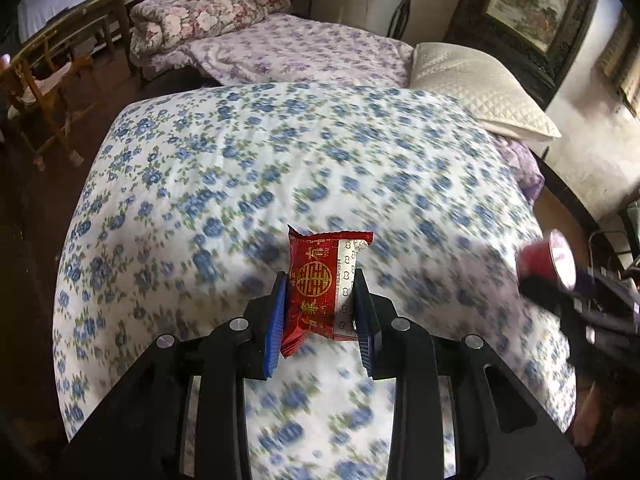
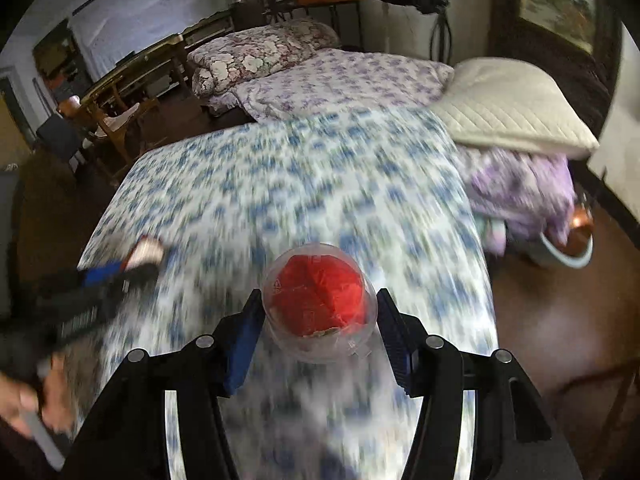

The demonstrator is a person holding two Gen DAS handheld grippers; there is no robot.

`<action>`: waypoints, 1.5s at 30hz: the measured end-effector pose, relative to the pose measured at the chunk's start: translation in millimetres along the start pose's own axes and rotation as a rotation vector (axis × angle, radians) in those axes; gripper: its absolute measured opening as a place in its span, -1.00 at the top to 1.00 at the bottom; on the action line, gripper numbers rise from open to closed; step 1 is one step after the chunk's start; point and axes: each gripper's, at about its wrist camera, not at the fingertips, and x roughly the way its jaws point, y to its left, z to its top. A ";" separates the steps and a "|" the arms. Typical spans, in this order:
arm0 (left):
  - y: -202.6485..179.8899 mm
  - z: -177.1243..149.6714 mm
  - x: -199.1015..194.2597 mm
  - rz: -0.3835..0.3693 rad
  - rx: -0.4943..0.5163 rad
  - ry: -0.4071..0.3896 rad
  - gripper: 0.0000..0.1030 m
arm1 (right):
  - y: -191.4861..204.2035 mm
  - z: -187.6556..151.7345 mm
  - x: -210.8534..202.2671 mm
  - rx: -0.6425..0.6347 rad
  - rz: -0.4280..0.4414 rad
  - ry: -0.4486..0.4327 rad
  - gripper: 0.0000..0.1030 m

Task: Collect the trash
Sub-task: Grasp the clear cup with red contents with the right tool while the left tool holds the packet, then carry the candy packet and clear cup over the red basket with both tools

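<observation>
Above the blue-flowered bedspread [image 1: 248, 152], a red snack wrapper [image 1: 320, 292] with gold characters is pinched upright between the blue pads of the left gripper [image 1: 320, 312], whose jaws are closed narrowly on it. Further right, a clear plastic cup [image 2: 320, 304] stuffed with red wrapping is clamped by its sides between the pads of the right gripper [image 2: 320, 328], the jaws standing about half apart around it. Beyond the bedspread, a cream quilted pillow [image 2: 516, 108] is seen at the far right corner.
</observation>
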 end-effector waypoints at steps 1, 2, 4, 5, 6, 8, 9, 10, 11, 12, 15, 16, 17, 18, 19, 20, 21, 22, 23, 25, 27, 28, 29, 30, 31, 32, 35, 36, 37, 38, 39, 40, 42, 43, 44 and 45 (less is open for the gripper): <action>-6.3 -5.9 -5.1 0.000 0.011 -0.001 0.38 | -2.1 -6.6 -4.5 0.008 -0.003 -0.002 -0.09; -10.3 -9.2 -7.8 0.000 0.016 0.000 0.38 | -4.1 -14.8 -9.6 0.017 -0.005 -0.003 -0.09; -18.2 -18.4 -13.6 -0.007 0.019 0.006 0.38 | -6.9 -31.2 -20.0 0.042 0.008 0.001 -0.09; -22.0 -24.0 -16.9 -0.013 0.017 0.010 0.38 | -7.0 -39.1 -25.1 0.053 0.019 0.000 -0.09; -24.9 -28.5 -19.3 -0.017 0.015 0.012 0.38 | -7.0 -46.2 -29.7 0.055 0.020 -0.006 -0.09; -31.4 -39.9 -24.5 -0.027 0.008 0.017 0.38 | -9.5 -57.8 -37.2 0.066 0.025 -0.019 -0.09; -35.0 -46.6 -26.8 -0.033 0.004 0.020 0.38 | -10.3 -63.0 -39.4 0.077 0.032 -0.021 -0.09; -37.4 -50.5 -27.7 -0.037 0.002 0.024 0.38 | -10.4 -67.2 -41.3 0.083 0.033 -0.022 -0.09; -41.5 -56.9 -28.0 -0.042 0.004 0.031 0.38 | -11.4 -73.2 -44.3 0.084 0.024 -0.026 -0.09; -45.1 -61.5 -27.8 -0.046 0.007 0.038 0.38 | -11.9 -75.6 -46.3 0.082 0.015 -0.029 -0.09; -60.3 -73.0 -25.4 -0.051 0.031 0.055 0.38 | -19.7 -87.7 -50.6 0.092 -0.002 -0.026 -0.09; -65.5 -76.4 -24.8 -0.051 0.039 0.059 0.38 | -24.0 -92.2 -52.0 0.105 -0.003 -0.027 -0.09; -71.0 -79.6 -24.3 -0.053 0.046 0.062 0.38 | -27.5 -96.2 -52.9 0.113 -0.005 -0.027 -0.09; -75.1 -81.9 -24.1 -0.054 0.052 0.065 0.38 | -29.6 -99.7 -53.0 0.115 -0.007 -0.025 -0.09; -80.4 -85.4 -24.0 -0.057 0.060 0.068 0.38 | -31.1 -102.0 -52.8 0.114 -0.010 -0.022 -0.09; -83.4 -87.3 -23.6 -0.057 0.065 0.070 0.38 | -31.9 -105.0 -51.6 0.110 -0.016 -0.018 -0.09; -86.0 -89.3 -22.9 -0.056 0.070 0.072 0.38 | -32.4 -106.7 -50.4 0.109 -0.021 -0.012 -0.09; -89.2 -92.1 -21.6 -0.053 0.076 0.076 0.38 | -33.1 -108.8 -48.1 0.112 -0.023 -0.002 -0.09; -90.6 -93.3 -20.8 -0.047 0.081 0.076 0.38 | -33.6 -110.2 -45.9 0.116 -0.017 0.002 -0.09; -93.5 -95.0 -20.7 -0.030 0.094 0.066 0.38 | -32.9 -111.6 -43.7 0.107 -0.022 -0.004 -0.10; -93.3 -94.8 -20.3 -0.027 0.093 0.063 0.38 | -30.3 -112.0 -42.3 0.088 -0.037 -0.011 -0.10; -93.6 -94.3 -19.6 -0.025 0.093 0.060 0.38 | -28.6 -112.3 -41.2 0.076 -0.046 -0.017 -0.11; -93.0 -93.4 -19.5 -0.024 0.095 0.058 0.38 | -27.2 -112.4 -40.5 0.068 -0.053 -0.022 -0.11; -93.8 -93.2 -18.9 -0.021 0.097 0.055 0.37 | -25.0 -113.0 -39.9 0.056 -0.064 -0.031 -0.11; -94.6 -92.7 -18.0 -0.016 0.100 0.051 0.37 | -22.8 -113.3 -39.3 0.044 -0.068 -0.037 -0.15; -95.9 -92.4 -17.2 -0.013 0.102 0.048 0.36 | -21.6 -113.3 -38.8 0.036 -0.066 -0.040 -0.20; -98.5 -91.8 -15.3 -0.009 0.114 0.041 0.32 | -20.6 -113.4 -38.4 0.028 -0.058 -0.048 -0.34; -99.0 -91.6 -14.9 -0.014 0.116 0.042 0.28 | -21.0 -113.4 -38.3 0.028 -0.055 -0.049 -0.36; -99.1 -91.6 -14.9 -0.018 0.118 0.043 0.25 | -21.6 -113.1 -38.5 0.032 -0.051 -0.052 -0.38; -99.3 -90.9 -14.3 -0.028 0.120 0.046 0.18 | -22.1 -113.1 -38.6 0.037 -0.049 -0.054 -0.39; -99.4 -90.9 -14.3 -0.035 0.120 0.046 0.14 | -23.6 -112.6 -39.0 0.046 -0.046 -0.058 -0.39; -99.7 -90.7 -14.0 -0.038 0.122 0.046 0.12 | -24.0 -112.4 -39.1 0.051 -0.047 -0.060 -0.39; -100.7 -90.6 -14.0 -0.045 0.125 0.047 0.05 | -26.5 -112.3 -39.9 0.065 -0.051 -0.068 -0.39; -100.8 -90.3 -13.6 -0.050 0.126 0.046 0.03 | -28.1 -112.4 -40.2 0.073 -0.053 -0.072 -0.39; -100.7 -90.8 -13.7 -0.053 0.127 0.045 0.02 | -28.9 -112.7 -40.2 0.076 -0.055 -0.073 -0.39; -100.7 -90.6 -13.4 -0.056 0.129 0.044 0.00 | -29.9 -112.7 -40.8 0.082 -0.058 -0.076 -0.39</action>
